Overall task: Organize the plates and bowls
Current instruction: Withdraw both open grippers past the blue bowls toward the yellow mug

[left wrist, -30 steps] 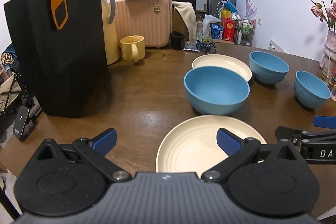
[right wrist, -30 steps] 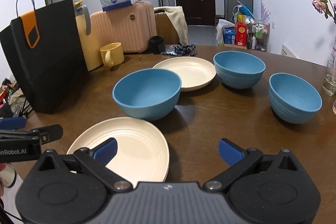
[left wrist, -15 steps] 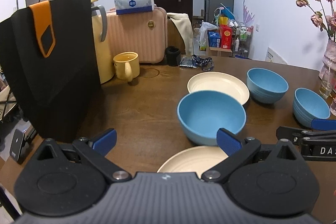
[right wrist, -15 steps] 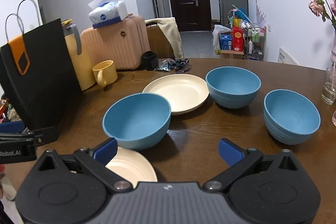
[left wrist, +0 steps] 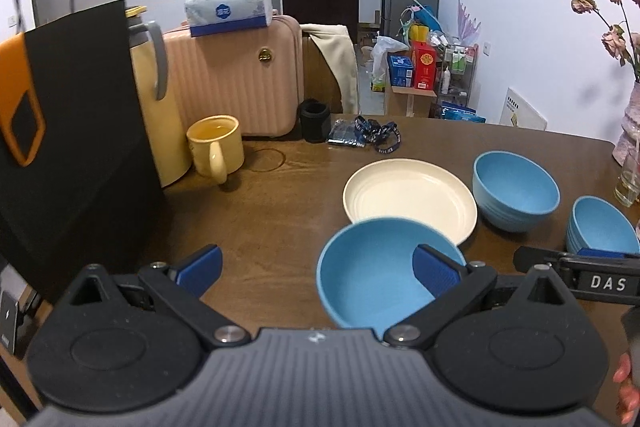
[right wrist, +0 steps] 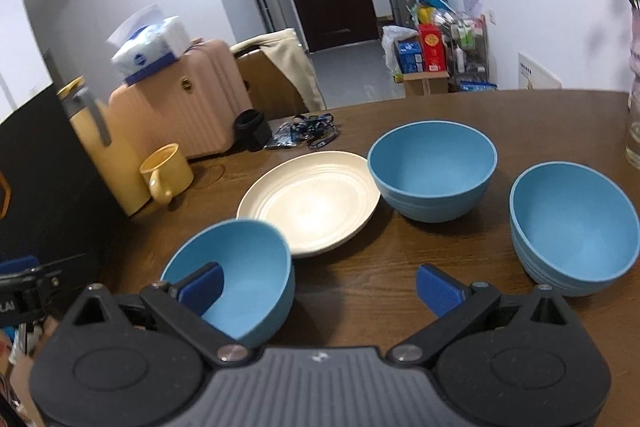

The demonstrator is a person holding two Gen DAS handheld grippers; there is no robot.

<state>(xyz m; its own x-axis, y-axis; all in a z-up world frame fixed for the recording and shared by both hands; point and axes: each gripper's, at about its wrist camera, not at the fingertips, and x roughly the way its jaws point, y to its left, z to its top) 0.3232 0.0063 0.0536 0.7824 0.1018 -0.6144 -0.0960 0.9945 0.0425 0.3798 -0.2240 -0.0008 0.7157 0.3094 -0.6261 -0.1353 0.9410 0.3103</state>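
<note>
Three blue bowls and a cream plate stand on the brown table [left wrist: 280, 211]. The near bowl [left wrist: 372, 275] [right wrist: 248, 267] sits close in front of both grippers. Behind it lies the cream plate [left wrist: 408, 199] [right wrist: 308, 199]. To the right stand a second bowl [left wrist: 516, 195] [right wrist: 432, 167] and a third bowl [left wrist: 604, 227] [right wrist: 572, 231]. My left gripper [left wrist: 316, 265] is open and empty, its right finger over the near bowl. My right gripper [right wrist: 318, 285] is open and empty, its left finger over the same bowl. The right gripper also shows in the left wrist view [left wrist: 576, 267].
A black paper bag [left wrist: 72, 131], a yellow jug [left wrist: 160, 115] and a yellow mug [left wrist: 216, 147] stand at the left. A pink suitcase [left wrist: 236, 87] with a tissue pack is behind them. A glass vase [right wrist: 634, 123] with flowers stands at the far right.
Both grippers have moved forward over the table. The near cream plate has dropped out of view below them, and the near blue bowl is now right at the fingertips.
</note>
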